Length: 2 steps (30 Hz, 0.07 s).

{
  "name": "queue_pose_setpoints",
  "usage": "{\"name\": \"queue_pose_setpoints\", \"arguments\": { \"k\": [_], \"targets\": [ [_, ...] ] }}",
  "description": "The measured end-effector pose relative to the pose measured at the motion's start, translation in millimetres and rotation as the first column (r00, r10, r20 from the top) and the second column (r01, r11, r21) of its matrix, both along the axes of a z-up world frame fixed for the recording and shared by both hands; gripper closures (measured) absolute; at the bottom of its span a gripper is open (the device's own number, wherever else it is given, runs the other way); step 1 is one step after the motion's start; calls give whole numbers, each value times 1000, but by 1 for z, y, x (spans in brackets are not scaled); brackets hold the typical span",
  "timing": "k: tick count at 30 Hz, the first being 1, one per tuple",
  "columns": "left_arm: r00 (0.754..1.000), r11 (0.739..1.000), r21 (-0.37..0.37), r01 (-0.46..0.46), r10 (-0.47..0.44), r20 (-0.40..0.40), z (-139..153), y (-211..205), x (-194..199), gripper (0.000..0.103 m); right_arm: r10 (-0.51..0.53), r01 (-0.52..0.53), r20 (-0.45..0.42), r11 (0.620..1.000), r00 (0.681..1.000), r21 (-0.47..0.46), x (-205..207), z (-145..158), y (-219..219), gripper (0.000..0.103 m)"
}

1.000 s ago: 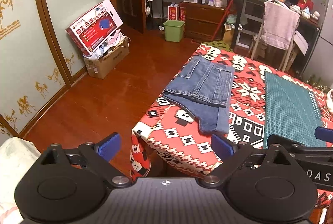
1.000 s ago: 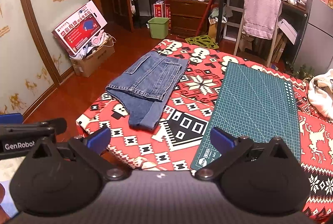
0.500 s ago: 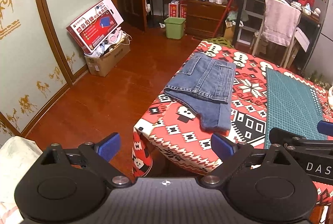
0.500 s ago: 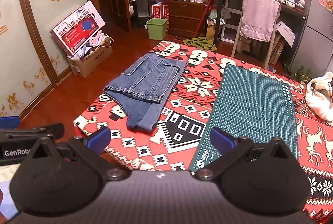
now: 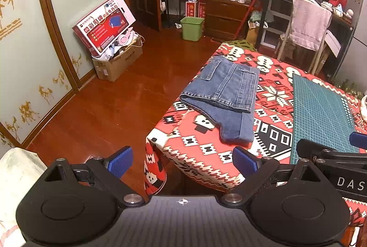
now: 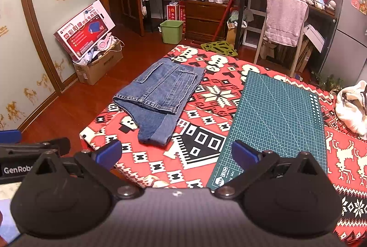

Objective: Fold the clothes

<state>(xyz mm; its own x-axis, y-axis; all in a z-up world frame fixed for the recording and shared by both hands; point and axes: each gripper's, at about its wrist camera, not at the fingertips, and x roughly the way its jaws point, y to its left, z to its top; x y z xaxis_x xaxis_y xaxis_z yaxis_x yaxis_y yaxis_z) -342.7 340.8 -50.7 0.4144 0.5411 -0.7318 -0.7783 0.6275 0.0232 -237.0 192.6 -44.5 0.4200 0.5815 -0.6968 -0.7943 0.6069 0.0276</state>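
A pair of blue denim shorts point(image 5: 226, 95) point(image 6: 160, 99) lies folded on the red patterned tablecloth point(image 5: 201, 150) point(image 6: 206, 113), near the table's left edge. My left gripper point(image 5: 182, 161) hangs open off the table's near left corner, well short of the shorts, nothing between its blue pads. My right gripper point(image 6: 176, 154) is open too, above the table's front edge, with the shorts ahead and slightly left. Each gripper shows at the edge of the other's view. A crumpled white garment point(image 6: 353, 107) lies at the table's right side.
A green cutting mat point(image 6: 275, 113) covers the table right of the shorts. Beyond the table stand a chair draped with a pink towel point(image 6: 284, 17), a green bin point(image 6: 172, 31), cluttered desks and a cardboard box point(image 6: 96, 65) by the wall. Wooden floor lies to the left.
Both grippers have drawn back and up from the table a little, so the shorts look smaller and farther. The shorts have not moved. Both grippers stay open.
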Motion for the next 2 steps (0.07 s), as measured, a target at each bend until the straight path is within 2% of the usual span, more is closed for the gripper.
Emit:
{"name": "queue_pose_setpoints", "arguments": {
  "k": [2],
  "targets": [
    [1000,1000,0,0,0,1,-1,0,0,9,-1,1,0,1000,1000,0,0,0,0,0]
  ]
}}
